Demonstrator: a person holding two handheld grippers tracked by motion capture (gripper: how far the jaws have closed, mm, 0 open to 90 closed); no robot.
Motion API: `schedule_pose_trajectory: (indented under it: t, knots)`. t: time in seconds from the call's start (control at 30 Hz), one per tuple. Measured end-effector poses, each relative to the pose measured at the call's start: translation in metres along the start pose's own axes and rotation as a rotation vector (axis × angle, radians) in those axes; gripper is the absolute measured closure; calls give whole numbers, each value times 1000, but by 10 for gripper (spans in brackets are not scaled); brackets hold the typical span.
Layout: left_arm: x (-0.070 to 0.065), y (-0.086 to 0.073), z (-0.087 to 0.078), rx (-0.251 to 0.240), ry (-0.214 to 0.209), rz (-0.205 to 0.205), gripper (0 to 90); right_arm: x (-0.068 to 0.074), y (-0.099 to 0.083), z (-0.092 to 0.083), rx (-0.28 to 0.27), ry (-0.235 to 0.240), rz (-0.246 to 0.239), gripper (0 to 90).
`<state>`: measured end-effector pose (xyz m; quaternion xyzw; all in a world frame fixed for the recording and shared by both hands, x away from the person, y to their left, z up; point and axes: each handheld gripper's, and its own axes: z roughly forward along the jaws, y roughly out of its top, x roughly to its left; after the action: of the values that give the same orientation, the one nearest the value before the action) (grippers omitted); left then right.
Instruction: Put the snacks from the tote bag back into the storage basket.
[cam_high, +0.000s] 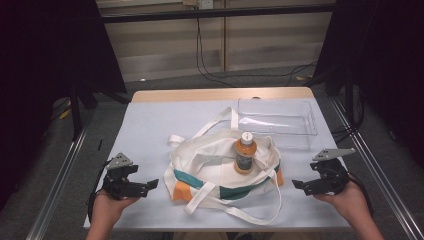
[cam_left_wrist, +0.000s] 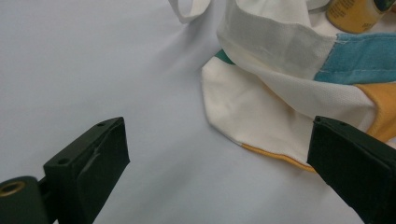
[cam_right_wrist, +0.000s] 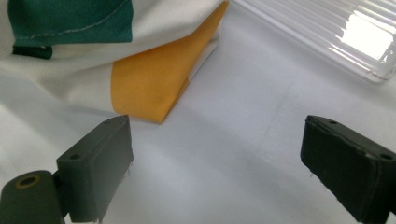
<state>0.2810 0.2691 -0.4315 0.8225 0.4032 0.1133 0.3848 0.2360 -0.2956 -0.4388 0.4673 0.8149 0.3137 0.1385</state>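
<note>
in the high view a cloth bag (cam_high: 225, 172), white with green and orange patches, lies at the centre of the pale surface (cam_high: 150, 120), its straps trailing toward the lower edge and the upper left. a bottle (cam_high: 245, 152) with a white cap and orange contents stands upright inside the bag's open mouth. a clear tray (cam_high: 277, 120) sits in the upper right, just beyond the bag.

the left gripper (cam_high: 147, 186) is at the lower left, held in a hand (cam_high: 107, 207), near the bag's left edge but apart from it. the right gripper (cam_high: 297, 185) is at the lower right in the other hand (cam_high: 350, 200), also apart from the bag.

in the left gripper view the jaws are spread with nothing between them, the bag's corner ahead in the upper right. in the right gripper view the jaws are spread wide too, with bare surface between them, the orange corner at upper left, the tray at upper right.
</note>
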Motion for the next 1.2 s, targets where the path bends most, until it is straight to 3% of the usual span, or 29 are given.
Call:
schedule_pose_trajectory:
  t: [0.07, 0.1, 0.3, 0.37, 0.4, 0.5, 0.6, 0.73, 0.93, 1.2]
  knots:
    - [-1, 1, 2, -10, -2, -10, 51, -1, 0, 2, 22, 7, 0, 91]
    - [1, 2, 1, 14, -2, 25, 51, -1, 0, 2, 22, 5, -6, 91]
    - [1, 3, 4, 12, -7, 21, 51, 0, 4, 4, 47, 9, -11, 93]
    - [0, 4, 6, 8, -9, 13, 51, 0, 6, 4, 72, 14, -8, 93]
    - [1, 5, 8, 19, -15, 27, 51, -2, 7, 5, 100, 34, -3, 93]
    - [-1, 5, 10, 16, -18, 27, 51, -3, 8, 5, 139, 24, -17, 93]
    - [-1, 7, 10, 12, -11, 21, 51, -6, 14, 4, 223, 32, -62, 92]
    - [-3, 7, 11, 22, -18, 25, 51, -8, 22, 1, 273, 31, -105, 96]
    - [-4, 7, 11, 27, -22, 30, 51, -7, 35, -2, 331, 55, -130, 95]
    - [-3, 7, 12, 25, -20, 20, 51, -7, 48, -4, 415, 45, -195, 96]
